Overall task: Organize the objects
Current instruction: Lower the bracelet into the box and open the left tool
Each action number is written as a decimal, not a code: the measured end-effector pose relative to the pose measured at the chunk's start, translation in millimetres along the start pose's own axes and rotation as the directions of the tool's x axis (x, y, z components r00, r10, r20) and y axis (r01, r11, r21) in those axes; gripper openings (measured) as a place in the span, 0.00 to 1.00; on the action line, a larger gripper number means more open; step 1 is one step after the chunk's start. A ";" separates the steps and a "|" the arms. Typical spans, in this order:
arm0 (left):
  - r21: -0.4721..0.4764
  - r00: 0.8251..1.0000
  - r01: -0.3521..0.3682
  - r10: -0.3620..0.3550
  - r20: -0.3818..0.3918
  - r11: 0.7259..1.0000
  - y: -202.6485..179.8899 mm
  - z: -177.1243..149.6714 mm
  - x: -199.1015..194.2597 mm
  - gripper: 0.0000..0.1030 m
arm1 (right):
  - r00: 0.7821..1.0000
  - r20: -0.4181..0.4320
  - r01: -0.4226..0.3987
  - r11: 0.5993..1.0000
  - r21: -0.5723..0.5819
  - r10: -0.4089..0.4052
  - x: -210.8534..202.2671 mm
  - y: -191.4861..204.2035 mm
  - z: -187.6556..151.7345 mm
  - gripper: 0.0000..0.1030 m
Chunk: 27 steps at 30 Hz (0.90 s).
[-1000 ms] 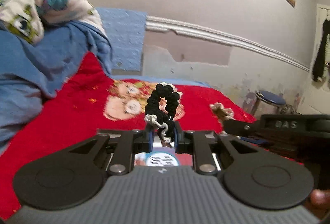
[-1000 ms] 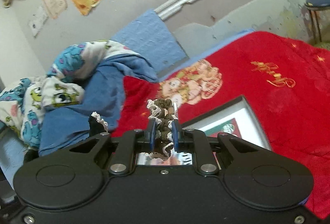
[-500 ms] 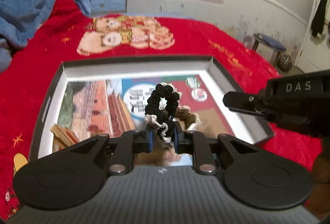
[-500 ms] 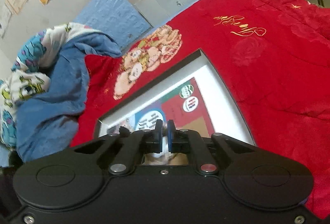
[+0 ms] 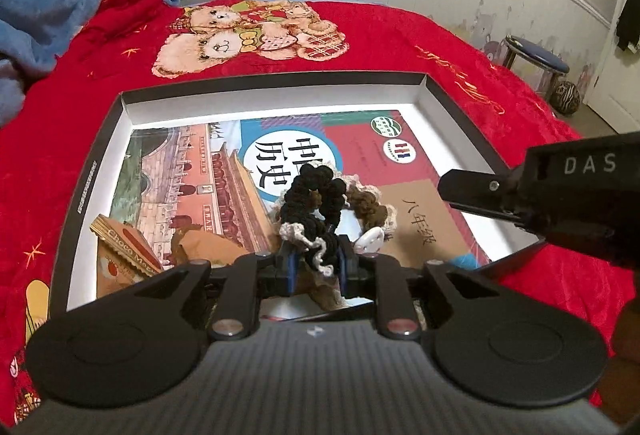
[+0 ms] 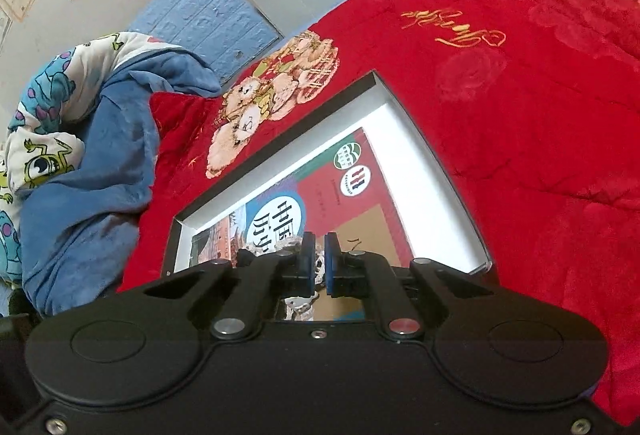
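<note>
My left gripper (image 5: 316, 267) is shut on a black scrunchie (image 5: 316, 195) with white lace trim and holds it just above the open box (image 5: 276, 83) on the bed. A brown scrunchie (image 5: 370, 211) with lace trim lies in the box on a textbook (image 5: 352, 155). My right gripper (image 6: 319, 267) is nearly shut and empty, low over the box (image 6: 432, 171). Its body (image 5: 560, 195) shows at the right of the left wrist view.
A snack packet (image 5: 124, 251) lies in the box's near left corner. The box sits on a red bear-print blanket (image 5: 360, 35). Blue bedding (image 6: 92, 163) is piled at the left. A blue stool (image 5: 536, 55) stands by the wall at the right.
Both grippers dropped from above the bed to the box. The right gripper let go of the brown scrunchie, which now lies in the box. The left still grips the black one.
</note>
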<state>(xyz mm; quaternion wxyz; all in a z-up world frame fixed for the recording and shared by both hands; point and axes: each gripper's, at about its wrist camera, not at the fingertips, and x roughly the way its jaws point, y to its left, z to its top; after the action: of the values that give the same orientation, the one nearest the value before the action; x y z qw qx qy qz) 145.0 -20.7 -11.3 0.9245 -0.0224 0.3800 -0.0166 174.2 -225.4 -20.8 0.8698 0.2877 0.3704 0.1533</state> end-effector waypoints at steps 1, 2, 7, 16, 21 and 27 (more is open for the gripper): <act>0.002 1.000 0.002 -0.002 -0.004 1.000 -0.6 -0.1 0.3 0.29 | 1.000 -0.002 0.000 1.000 0.002 0.000 0.4 -0.5 -0.2 0.07; 0.002 1.000 0.009 -0.009 -0.008 1.000 -1.1 -0.1 0.5 0.30 | 1.000 -0.002 0.002 1.000 0.002 -0.002 0.6 -0.8 -0.4 0.07; 0.015 0.999 0.030 -0.030 -0.018 0.999 -6.6 -2.0 2.1 0.36 | 1.000 0.002 -0.001 1.000 -0.001 0.001 -1.9 0.3 0.3 0.07; 0.019 1.000 0.021 -0.021 -0.016 1.000 -8.4 -2.4 1.5 0.39 | 1.000 0.008 0.001 1.000 0.015 -0.001 -5.0 -3.3 1.6 0.07; 0.025 1.000 0.015 -0.014 -0.014 1.000 -9.7 -2.9 1.5 0.40 | 0.999 0.009 0.046 0.999 -0.023 -0.046 -4.0 0.1 0.0 0.07; 0.009 1.000 0.018 -0.018 -0.016 1.000 -7.6 -2.3 2.9 0.45 | 0.994 0.012 0.109 0.993 -0.053 -0.109 -0.8 4.2 -2.6 0.07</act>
<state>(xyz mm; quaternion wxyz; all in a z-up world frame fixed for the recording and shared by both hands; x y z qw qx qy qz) 145.4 -28.6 -14.6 0.9215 -0.0215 0.3869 -0.0266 171.5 -221.5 -19.2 0.8860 0.2445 0.3771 0.1140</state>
